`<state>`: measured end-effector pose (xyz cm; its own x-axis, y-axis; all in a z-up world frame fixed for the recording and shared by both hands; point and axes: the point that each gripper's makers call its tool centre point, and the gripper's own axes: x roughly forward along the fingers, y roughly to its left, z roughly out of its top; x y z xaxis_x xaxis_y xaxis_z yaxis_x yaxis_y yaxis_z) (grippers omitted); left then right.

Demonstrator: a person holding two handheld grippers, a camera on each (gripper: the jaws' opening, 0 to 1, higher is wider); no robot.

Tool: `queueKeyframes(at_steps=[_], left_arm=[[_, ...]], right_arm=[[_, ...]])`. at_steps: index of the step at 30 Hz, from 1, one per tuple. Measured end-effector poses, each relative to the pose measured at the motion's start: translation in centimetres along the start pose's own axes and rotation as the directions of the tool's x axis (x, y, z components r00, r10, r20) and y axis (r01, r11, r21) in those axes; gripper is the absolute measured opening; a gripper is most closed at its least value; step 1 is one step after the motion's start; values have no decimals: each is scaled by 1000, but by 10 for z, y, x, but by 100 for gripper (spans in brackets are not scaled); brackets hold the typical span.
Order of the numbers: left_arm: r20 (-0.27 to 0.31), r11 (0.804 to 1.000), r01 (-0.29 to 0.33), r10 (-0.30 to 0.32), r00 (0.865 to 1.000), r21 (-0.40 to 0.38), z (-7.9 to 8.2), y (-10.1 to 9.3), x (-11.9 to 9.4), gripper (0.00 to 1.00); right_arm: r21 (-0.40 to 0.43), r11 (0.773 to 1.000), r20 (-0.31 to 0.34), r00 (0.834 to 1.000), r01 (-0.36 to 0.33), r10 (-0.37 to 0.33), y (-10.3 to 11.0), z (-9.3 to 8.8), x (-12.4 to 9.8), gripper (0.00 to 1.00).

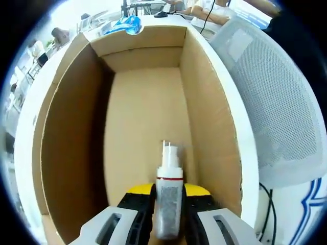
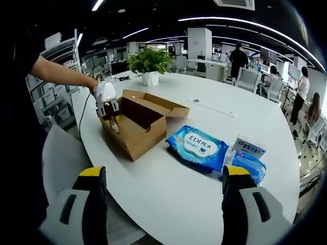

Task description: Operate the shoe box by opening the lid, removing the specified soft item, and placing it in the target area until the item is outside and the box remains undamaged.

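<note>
Left gripper view: the left hand-held gripper is pinching a small white soft item with a red band near its top, held upright between the yellow-tipped jaws. The item hangs just above the bare cardboard floor of the open shoe box. It looks light and compliant, with a thin, possibly slick wrapper; judged from this, a moderate pinch across its middle, as now, suits it better than a hold on the narrow top. The box walls are stiff cardboard and stand close on both sides, so a straight lift should avoid scraping them.

In the right gripper view, the right hand-held gripper stands spread, holding nothing, over the near edge of the round white surface. The shoe box sits toward the left edge of the surface with its lid flap folded back. The left hand-held gripper dips into the box at its near end. A blue wet-wipe pack lies just beside the box, with a smaller blue-and-white pack past it toward the right edge. A potted plant stands at the far edge. Beyond lies an open office with desks, chairs and several people.
</note>
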<state>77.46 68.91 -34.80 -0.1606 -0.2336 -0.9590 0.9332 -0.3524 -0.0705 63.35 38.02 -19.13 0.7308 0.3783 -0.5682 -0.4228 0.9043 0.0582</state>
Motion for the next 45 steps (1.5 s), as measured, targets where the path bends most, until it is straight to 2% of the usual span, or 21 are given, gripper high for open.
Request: queueKeyframes(at_steps=[12,22,33,37,45], left_arm=[[16,999,-38,38,999,0,2,4,-3,20],[57,997,-72,74,996,-26,12,6,-14,20],[175,989,-113,127,976,-90,45,12,-35,20],[196,990,-119,132,972,-77,57,9,-39,20],[266,986,-142,159,951,-83,84,11,-54,20]], right_arm=[[17,1000,29,999,-14,14,7,5,7,88],[33,999,61,998,-25,23,14,14,12,86],[39,998,120,992,-42,37,20,27,19,82],[24,999,143,989,-46,42,23,31,24,79],[13,998,172,983,-67,64,35,36,34,74]])
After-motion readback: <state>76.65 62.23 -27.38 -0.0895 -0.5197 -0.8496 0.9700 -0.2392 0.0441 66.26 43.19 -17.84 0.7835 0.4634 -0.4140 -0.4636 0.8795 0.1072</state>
